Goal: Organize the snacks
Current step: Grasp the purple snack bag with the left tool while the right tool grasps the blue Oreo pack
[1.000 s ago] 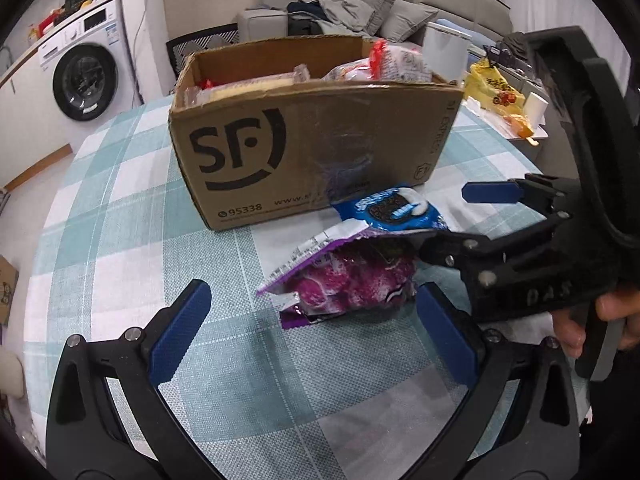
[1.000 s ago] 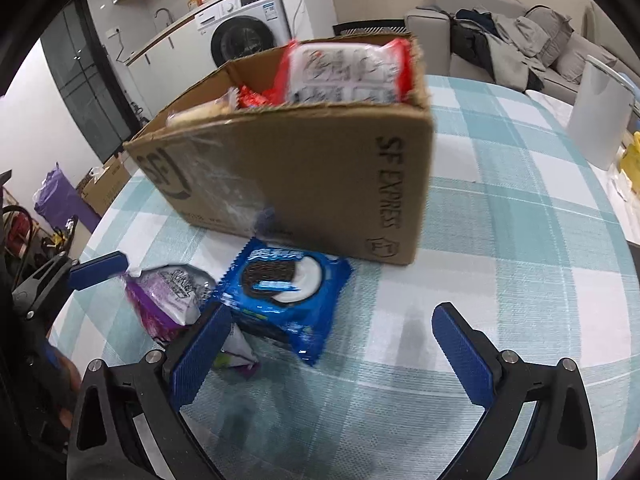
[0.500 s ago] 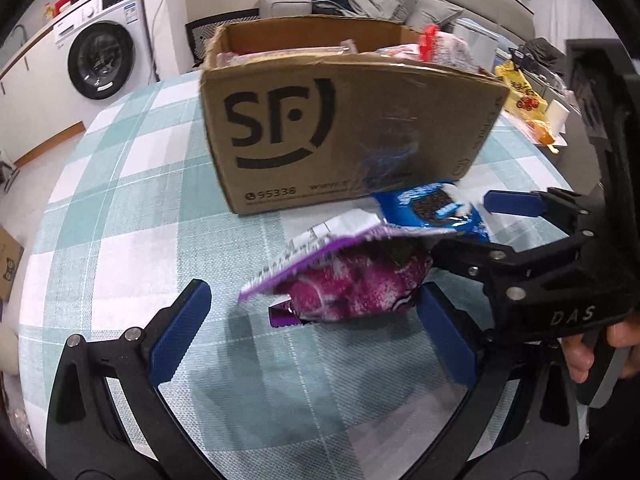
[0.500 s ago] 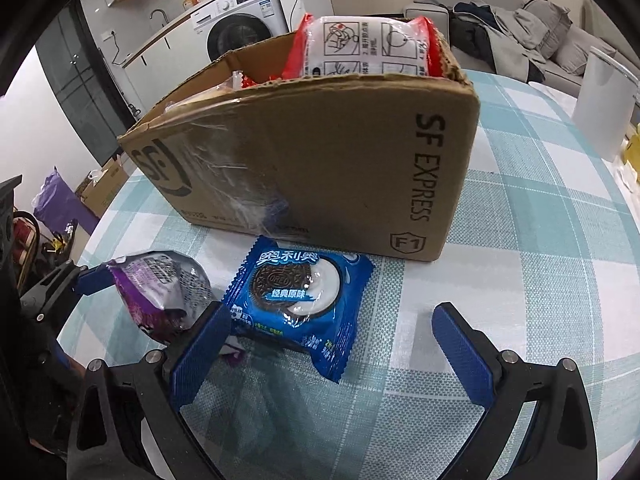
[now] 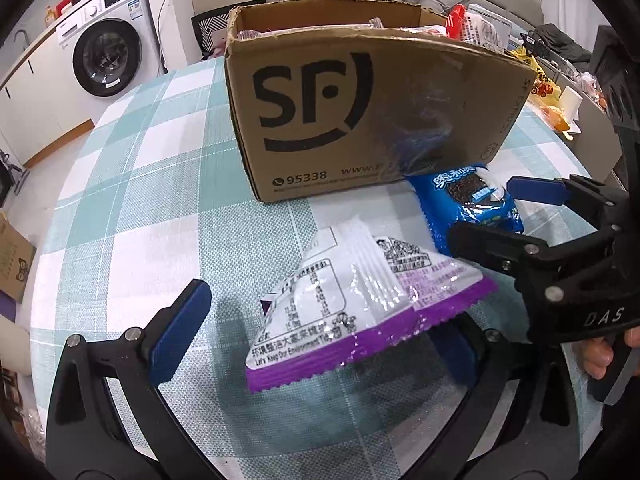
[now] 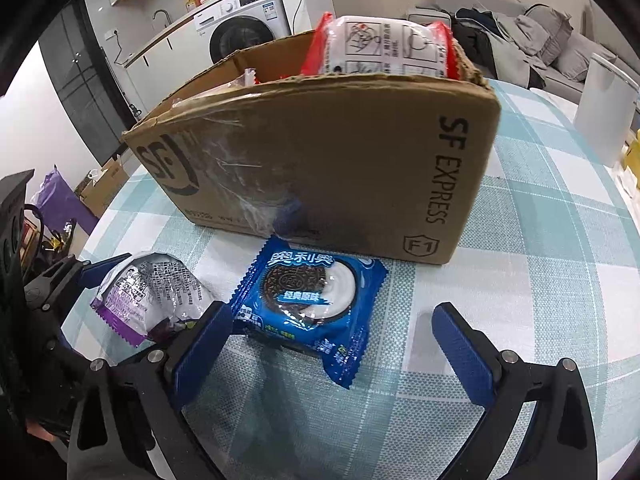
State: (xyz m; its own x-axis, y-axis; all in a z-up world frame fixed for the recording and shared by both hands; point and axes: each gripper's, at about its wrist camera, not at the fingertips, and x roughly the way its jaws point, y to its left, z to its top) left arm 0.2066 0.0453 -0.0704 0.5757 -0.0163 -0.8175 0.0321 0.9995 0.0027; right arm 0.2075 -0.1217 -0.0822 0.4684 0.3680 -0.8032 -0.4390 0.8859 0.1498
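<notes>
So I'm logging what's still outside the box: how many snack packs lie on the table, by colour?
Purple and white foil snack pack: 1
Blue Oreo cookie pack: 1
Total: 2, both on the checked tablecloth in front of the brown cardboard box.

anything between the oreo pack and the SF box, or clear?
Nothing lies between them. In the right wrist view the Oreo pack lies right at the cardboard box's base, only checked tablecloth around it.

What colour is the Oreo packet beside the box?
Blue, with white lettering, on the Oreo packet; clearest in the right wrist view.
</notes>
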